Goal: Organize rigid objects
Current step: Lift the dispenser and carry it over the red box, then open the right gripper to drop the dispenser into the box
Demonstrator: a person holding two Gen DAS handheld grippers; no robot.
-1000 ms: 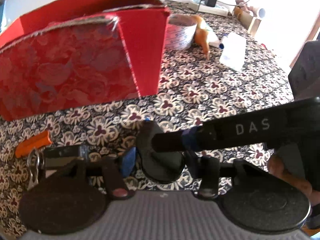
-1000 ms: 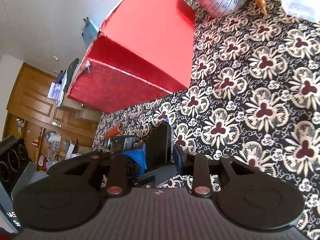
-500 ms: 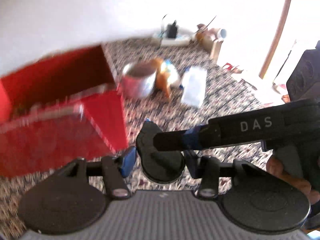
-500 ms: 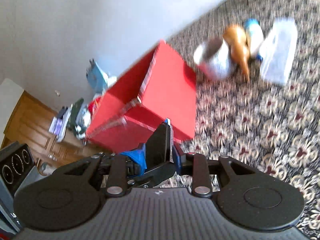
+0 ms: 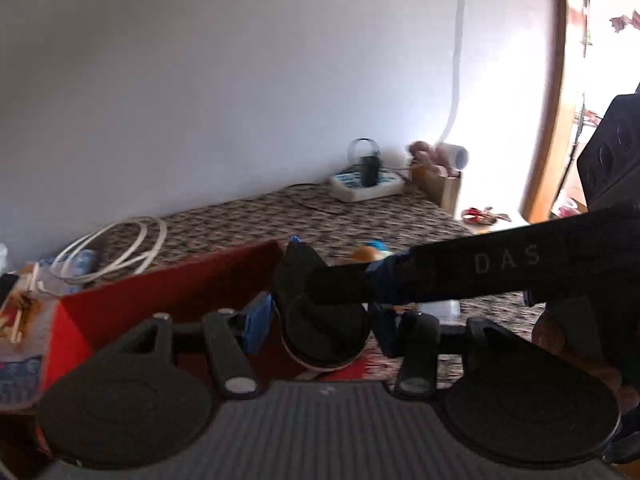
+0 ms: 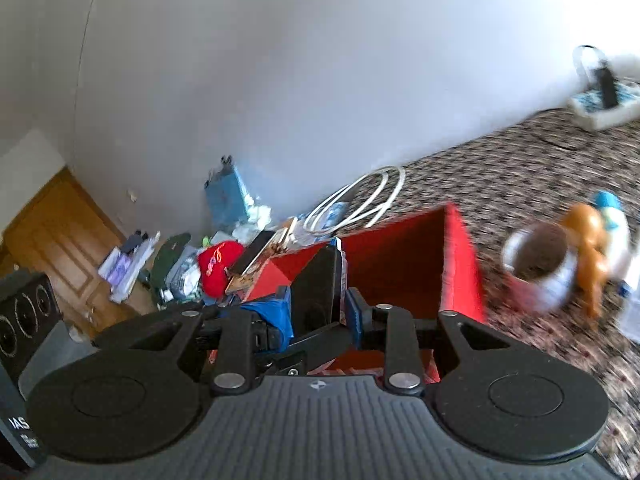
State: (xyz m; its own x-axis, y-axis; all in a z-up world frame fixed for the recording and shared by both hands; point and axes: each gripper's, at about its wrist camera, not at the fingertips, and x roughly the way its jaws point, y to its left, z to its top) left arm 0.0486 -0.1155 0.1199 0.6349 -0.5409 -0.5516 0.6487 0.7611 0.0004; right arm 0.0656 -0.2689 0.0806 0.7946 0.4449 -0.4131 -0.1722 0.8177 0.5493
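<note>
Both grippers are shut on one flat black object (image 5: 320,312), which also shows in the right wrist view (image 6: 316,292). My left gripper (image 5: 316,320) grips it from one side. My right gripper (image 6: 316,312) grips it edge-on, and its black finger marked DAS (image 5: 500,268) crosses the left wrist view from the right. The object hangs above the open red box (image 5: 168,292), which the right wrist view (image 6: 404,256) also shows open, red inside. The box stands on the floral tablecloth (image 6: 520,168).
A white mug (image 6: 540,268), an orange bottle (image 6: 588,240) and a blue-and-white bottle (image 6: 612,216) stand right of the box. A white cable coil (image 5: 116,248) lies behind it. A power strip (image 5: 366,184) sits by the wall. Clutter (image 6: 216,260) lies left of the box.
Both grippers have risen with the black object from low over the tablecloth to above the red box's open top. The views have tilted up toward the wall.
</note>
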